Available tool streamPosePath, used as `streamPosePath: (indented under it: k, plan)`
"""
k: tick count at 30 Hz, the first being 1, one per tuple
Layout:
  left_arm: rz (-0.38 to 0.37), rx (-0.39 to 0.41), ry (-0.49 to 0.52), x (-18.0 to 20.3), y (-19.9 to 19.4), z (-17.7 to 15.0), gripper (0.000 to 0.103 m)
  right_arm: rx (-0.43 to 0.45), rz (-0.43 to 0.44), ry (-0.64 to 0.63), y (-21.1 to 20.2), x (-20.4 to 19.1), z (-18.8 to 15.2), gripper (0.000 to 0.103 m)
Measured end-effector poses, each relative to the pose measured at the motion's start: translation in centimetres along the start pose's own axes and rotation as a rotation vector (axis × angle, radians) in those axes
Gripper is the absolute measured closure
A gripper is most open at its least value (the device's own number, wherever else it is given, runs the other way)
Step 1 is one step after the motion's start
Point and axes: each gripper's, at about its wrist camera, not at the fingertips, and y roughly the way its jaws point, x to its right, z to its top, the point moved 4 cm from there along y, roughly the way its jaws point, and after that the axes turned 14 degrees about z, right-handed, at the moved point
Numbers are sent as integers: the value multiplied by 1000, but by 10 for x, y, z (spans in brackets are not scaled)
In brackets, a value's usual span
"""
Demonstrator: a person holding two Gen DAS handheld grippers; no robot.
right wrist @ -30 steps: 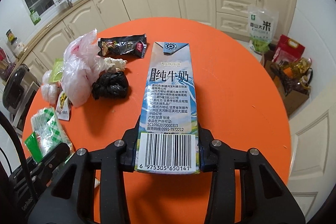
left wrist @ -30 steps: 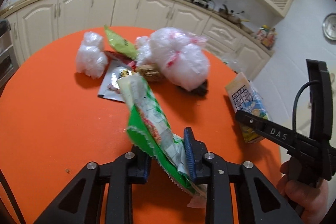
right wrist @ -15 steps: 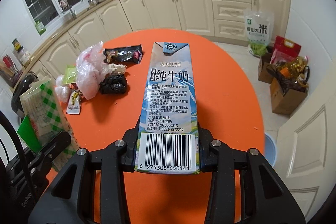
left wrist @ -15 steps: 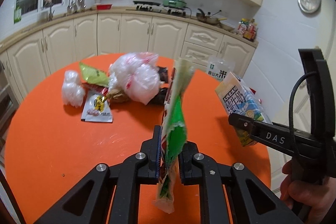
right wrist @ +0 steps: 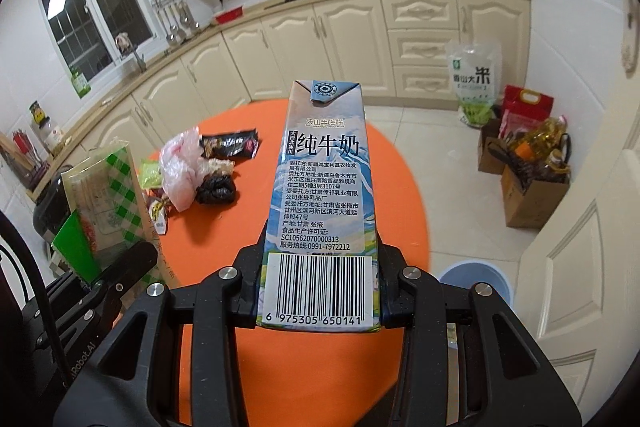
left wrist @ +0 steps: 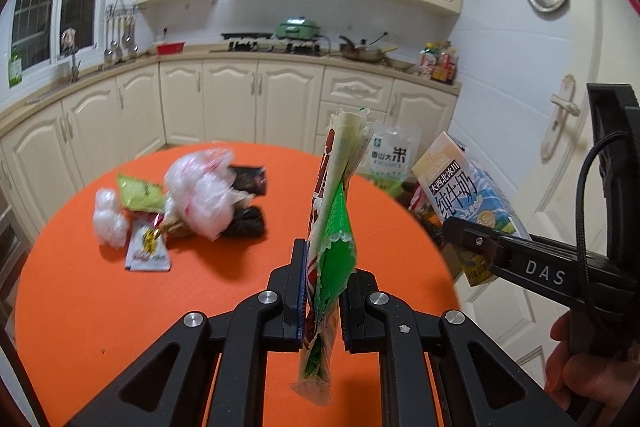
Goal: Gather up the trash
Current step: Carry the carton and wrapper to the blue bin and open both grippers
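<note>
Change from a second ago: both grippers now sit higher and further back from the round orange desk (left wrist: 100, 307); more floor and cabinets in view. The wrapper, then tilted left and loose, now stands nearly upright. Carton grasp unchanged.

Left gripper (left wrist: 323, 303): narrow, clamped on a green-and-white snack wrapper (left wrist: 332, 227). Thin crinkled film, flattened, serrated edge, green check print visible from the right wrist view (right wrist: 104, 195); its clear lower end hangs below the pads.

Right gripper (right wrist: 319, 291): closed on a milk carton (right wrist: 322, 195) at its barcode end. Rigid printed card, rectangular, folded flat top pointing away. From the left view the carton (left wrist: 468, 203) is held out past the desk's right edge.

Left on the desk, mid-distance, a loose pile:
- small white sachet (left wrist: 147, 251), flat, nearest
- crumpled clear plastic wad (left wrist: 108, 219), left
- translucent white plastic bag (left wrist: 204, 195), puffy, red print
- black crumpled bag (left wrist: 246, 223), just right of it, touching
- green foil packet (left wrist: 138, 191), behind
- dark glossy wrapper (left wrist: 250, 179), flat, farthest

On the floor beyond the desk: a blue bin (right wrist: 476, 281) near the door, right; a rice sack (right wrist: 474, 83) against the far cabinets.
</note>
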Motion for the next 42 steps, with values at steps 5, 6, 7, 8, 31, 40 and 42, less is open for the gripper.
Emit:
streamPosePath:
  k: [5, 6, 7, 8, 31, 40, 42]
  plan:
    - [-41, 36, 36, 35, -15, 3, 94, 57, -24, 6, -36, 13, 7, 66]
    - [-57, 41, 45, 45, -17, 4, 94, 72, -36, 9, -45, 19, 9, 66]
    - [-68, 44, 52, 53, -22, 6, 94, 82, -45, 13, -52, 23, 9, 66]
    - [-83, 47, 61, 63, -24, 7, 94, 93, -55, 19, -60, 29, 9, 66]
    - [-325, -180, 240, 255, 64, -26, 94, 75, -254, 295, -110, 250, -27, 66]
    - [-269, -405, 276, 301, 170, -67, 94, -81, -202, 419, -33, 321, -68, 66]
    - [-259, -443, 278, 313, 191, -71, 94, -111, -186, 442, -14, 334, -75, 66]
